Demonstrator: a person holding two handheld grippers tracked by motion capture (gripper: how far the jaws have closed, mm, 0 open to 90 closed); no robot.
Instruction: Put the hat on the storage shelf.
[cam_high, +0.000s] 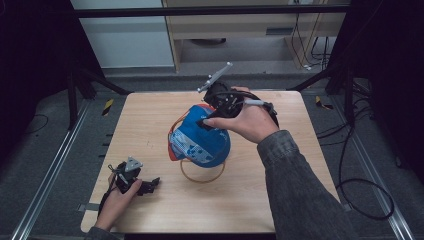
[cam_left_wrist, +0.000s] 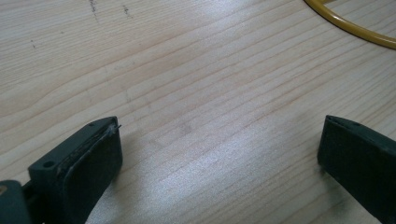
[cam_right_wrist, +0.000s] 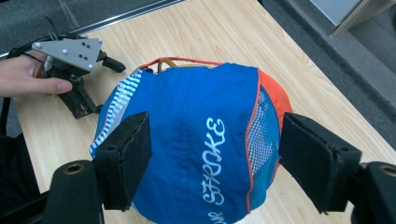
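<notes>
Your right tongs (cam_right_wrist: 212, 158) stand spread above the blue cap (cam_right_wrist: 196, 140), pads clear of it; the cap sits mid-table (cam_high: 150, 125) on a yellow ring (cam_high: 202, 177). Lift straight off so nothing snags the fabric. Your left tongs (cam_high: 145, 186), also spread and empty, rest well left of the cap, out of the way.
</notes>
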